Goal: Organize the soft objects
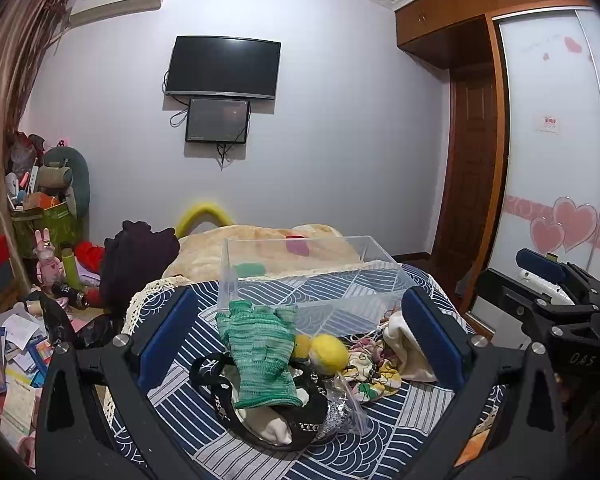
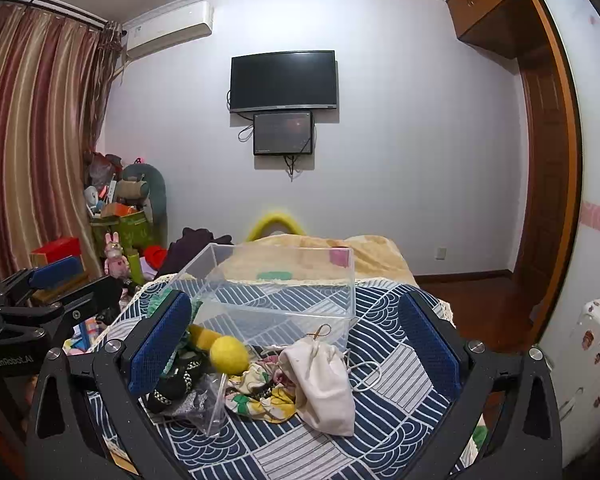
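Note:
A heap of soft things lies on the blue patterned cloth (image 1: 380,440). In the left wrist view I see a green knitted glove (image 1: 260,352), a yellow plush ball (image 1: 328,354), a black chain-trimmed band (image 1: 300,420), a floral cloth (image 1: 374,380) and a clear plastic bag (image 1: 346,408). A white drawstring pouch (image 2: 324,384) lies front right in the right wrist view, next to the ball (image 2: 229,354). An empty clear box (image 1: 300,272) stands behind the heap (image 2: 276,292). My left gripper (image 1: 300,336) is open above the heap. My right gripper (image 2: 300,344) is open above the pouch.
A beige blanket (image 1: 268,248) covers the bed beyond the box. Toys, boxes and papers clutter the floor at left (image 1: 40,280). A wardrobe with heart stickers (image 1: 560,200) and a wooden door (image 2: 548,160) stand at right. A TV (image 2: 283,80) hangs on the far wall.

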The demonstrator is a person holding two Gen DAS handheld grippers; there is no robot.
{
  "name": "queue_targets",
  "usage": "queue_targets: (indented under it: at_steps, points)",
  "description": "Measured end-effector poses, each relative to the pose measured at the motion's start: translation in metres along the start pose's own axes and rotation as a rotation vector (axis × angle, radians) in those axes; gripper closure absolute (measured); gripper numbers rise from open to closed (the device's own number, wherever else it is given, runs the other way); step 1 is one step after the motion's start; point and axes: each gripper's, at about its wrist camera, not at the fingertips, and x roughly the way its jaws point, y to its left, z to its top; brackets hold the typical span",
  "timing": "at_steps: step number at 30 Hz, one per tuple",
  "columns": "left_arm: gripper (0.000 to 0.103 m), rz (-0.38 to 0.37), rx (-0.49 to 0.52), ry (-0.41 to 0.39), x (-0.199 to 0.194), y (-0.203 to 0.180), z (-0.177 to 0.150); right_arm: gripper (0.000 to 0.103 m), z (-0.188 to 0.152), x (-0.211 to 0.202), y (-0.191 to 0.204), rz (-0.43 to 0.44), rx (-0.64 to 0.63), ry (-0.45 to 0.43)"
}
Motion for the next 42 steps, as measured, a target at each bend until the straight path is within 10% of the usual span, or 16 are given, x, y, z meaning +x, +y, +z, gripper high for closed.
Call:
queue_targets:
  at_steps: [42]
  points:
    - [0.000, -0.006, -0.001, -0.024, -0.0084, 0.0028, -0.0009, 0.000, 0.0010, -0.0058, 0.0026, 0.020, 0.004, -0.025]
